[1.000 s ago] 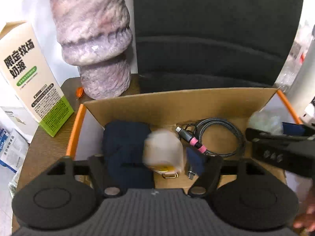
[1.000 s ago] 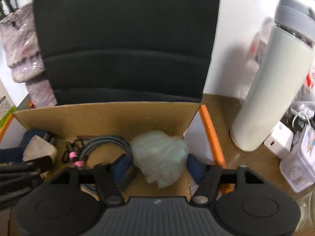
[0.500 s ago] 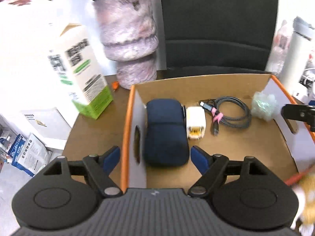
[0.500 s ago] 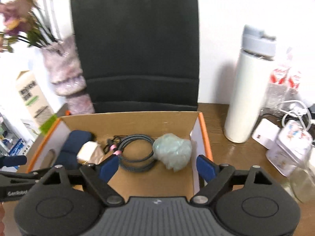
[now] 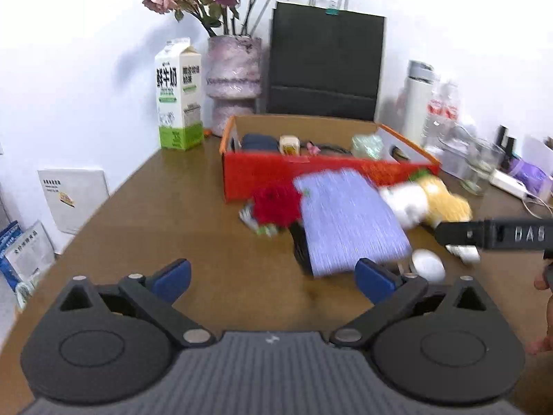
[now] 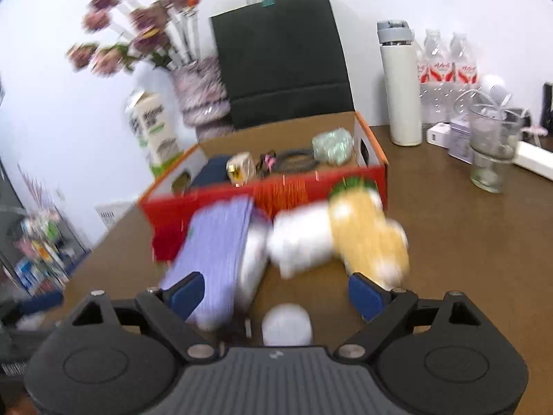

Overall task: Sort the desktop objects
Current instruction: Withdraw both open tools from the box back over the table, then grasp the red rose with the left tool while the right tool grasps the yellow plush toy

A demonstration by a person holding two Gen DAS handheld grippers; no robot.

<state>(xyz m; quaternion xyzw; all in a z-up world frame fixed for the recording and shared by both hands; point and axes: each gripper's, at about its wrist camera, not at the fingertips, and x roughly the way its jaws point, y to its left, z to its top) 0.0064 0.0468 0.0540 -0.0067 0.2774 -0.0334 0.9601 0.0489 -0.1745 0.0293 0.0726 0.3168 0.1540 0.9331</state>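
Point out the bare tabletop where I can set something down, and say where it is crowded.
Free: the brown table left of the orange box, in front of the milk carton. Also the stretch right of the box, before the glass. Crowded: in front of the box, where the purple notebook, red flower and plush toy lie.

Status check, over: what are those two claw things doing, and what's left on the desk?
Both grippers, left and right, empty, jaws just opened wide. Orange box partly filled. Purple notebook, plush toy, white puck still outside, unsorted.
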